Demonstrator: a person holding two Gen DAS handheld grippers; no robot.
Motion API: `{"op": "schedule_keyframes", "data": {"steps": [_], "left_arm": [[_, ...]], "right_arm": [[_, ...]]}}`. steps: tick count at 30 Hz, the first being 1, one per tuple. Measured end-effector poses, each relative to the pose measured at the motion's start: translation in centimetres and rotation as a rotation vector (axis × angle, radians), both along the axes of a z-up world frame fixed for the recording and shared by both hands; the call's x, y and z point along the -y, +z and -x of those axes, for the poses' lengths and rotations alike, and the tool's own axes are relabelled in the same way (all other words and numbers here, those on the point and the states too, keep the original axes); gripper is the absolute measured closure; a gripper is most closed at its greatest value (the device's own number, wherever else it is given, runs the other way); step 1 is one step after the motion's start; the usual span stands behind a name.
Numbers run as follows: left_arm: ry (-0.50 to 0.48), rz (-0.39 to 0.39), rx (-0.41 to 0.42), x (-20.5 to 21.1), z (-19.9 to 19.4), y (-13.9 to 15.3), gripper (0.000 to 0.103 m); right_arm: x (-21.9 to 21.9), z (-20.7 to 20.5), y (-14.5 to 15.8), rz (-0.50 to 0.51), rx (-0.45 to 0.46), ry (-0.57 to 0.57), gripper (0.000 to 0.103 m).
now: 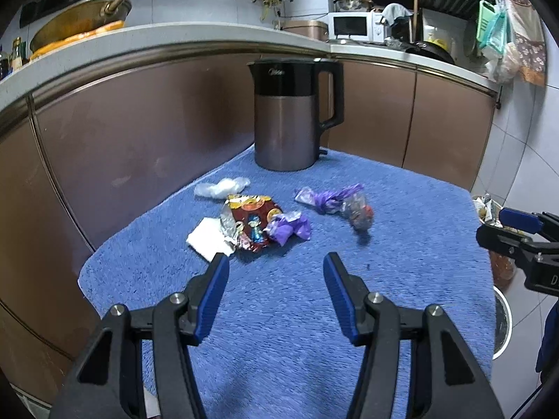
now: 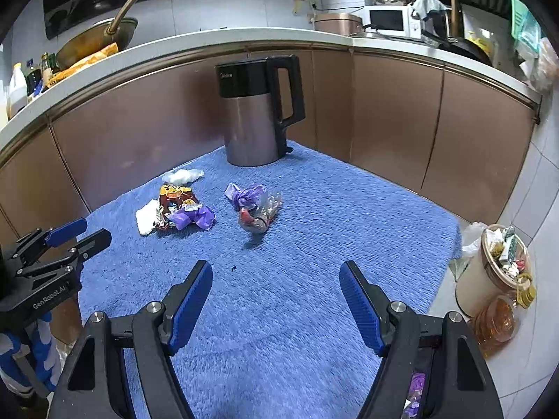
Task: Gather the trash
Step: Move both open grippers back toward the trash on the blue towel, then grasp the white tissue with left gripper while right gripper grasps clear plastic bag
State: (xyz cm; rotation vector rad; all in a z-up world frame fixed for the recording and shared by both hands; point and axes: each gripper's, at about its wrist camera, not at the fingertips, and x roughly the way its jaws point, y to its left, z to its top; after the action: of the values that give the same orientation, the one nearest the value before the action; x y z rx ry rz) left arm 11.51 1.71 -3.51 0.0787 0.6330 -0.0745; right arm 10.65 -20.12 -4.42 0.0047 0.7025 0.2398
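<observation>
- Trash sits in two clumps on the blue towel covering the surface, in front of the electric kettle.
- Left clump, 11 o'clock in the right wrist view: white tissue, red snack wrapper, purple wrapper, touching or overlapping. Clear plastic scrap just behind them.
- Second clump at 12 o'clock: purple bag tangled with a clear wrapper, well apart from the first.
- Waste bin is off the towel's edge at 3 o'clock, already heaped with rubbish.
- Left gripper: spread, nothing in it, aimed at the left clump.
- Right gripper: spread, nothing in it, aimed nearer the second clump.
- Step, my read: approach before a pick; nothing grasped yet.
- Next: advance, drop low into the pile, pinch a crumpled fold. Thin film may slip.
</observation>
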Motion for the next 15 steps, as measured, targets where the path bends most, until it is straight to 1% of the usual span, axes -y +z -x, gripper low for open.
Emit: {"op": "schedule_keyframes", "data": {"steps": [5, 11, 15], "left_arm": [[0.038, 0.009, -0.033, -2.0, -1.7, -1.6, 0.049], [0.117, 0.041, -0.094, -7.1, -4.3, -4.1, 0.049], [0.147, 0.127, -0.14, -10.3, -6.2, -5.2, 0.049]], "right_arm": [[-1.1, -2.2, -0.8, 0.014, -0.019, 0.036, 0.03], [-2.3, -5.6, -1.8, 0.022, -0.029, 0.087, 0.03], [-3.3, -8.9, -3.1, 0.004, -0.054, 0.115, 0.03]]}}
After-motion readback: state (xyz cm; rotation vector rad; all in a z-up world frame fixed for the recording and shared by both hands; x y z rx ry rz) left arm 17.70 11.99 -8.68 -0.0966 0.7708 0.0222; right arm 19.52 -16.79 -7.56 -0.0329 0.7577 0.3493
